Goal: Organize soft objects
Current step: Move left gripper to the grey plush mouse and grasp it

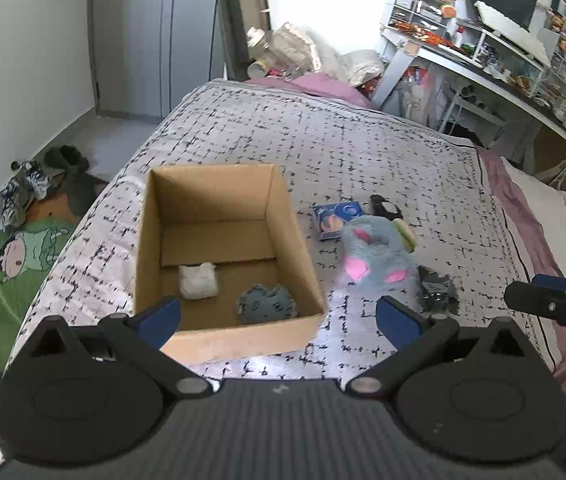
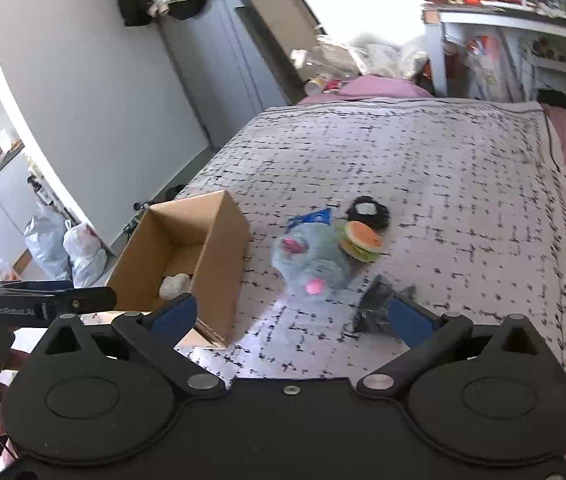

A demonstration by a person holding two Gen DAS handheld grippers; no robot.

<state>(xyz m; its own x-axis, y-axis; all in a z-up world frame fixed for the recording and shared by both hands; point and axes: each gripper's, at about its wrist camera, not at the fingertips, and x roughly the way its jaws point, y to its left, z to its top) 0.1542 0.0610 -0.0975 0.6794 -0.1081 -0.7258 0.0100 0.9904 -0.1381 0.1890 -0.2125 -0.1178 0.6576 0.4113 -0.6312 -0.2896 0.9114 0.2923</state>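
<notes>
The cardboard box [image 1: 219, 248] is taken as the landmark, sitting open-topped on the patterned bedspread [image 1: 363, 148]. Two soft pieces are already seen on its floor: a white lump [image 1: 198, 280] toward the middle and a grey-blue plush piece [image 1: 266, 304] in the near right corner. To the right of the box, well apart from its wall, the rest is bunched together: a grey plush toy with pink patches [image 2: 311, 260], a plush hamburger [image 2: 362, 242] touching its far right side, a black furry item [image 2: 367, 212] just beyond that, a blue packet [image 1: 335, 219] at the far side, and a dark crumpled piece [image 2: 379, 304] nearest the cameras.

The left gripper [image 1: 279, 316] is held over the near rim of the box, jaws spread wide, nothing between them. The right gripper [image 2: 289, 316] is held over bare bedspread between box and pile, jaws equally wide and empty.

The next pick is judged to be from the pile. The dark piece lies just beside the right gripper's right finger, so it looks the easy choice; a soft body is best pinched through its thickest part, not by loose fabric. The toys touch each other, so neighbours may be dragged along. The box wall must be cleared on the carry, and the left gripper's place over the rim may crowd the drop.
</notes>
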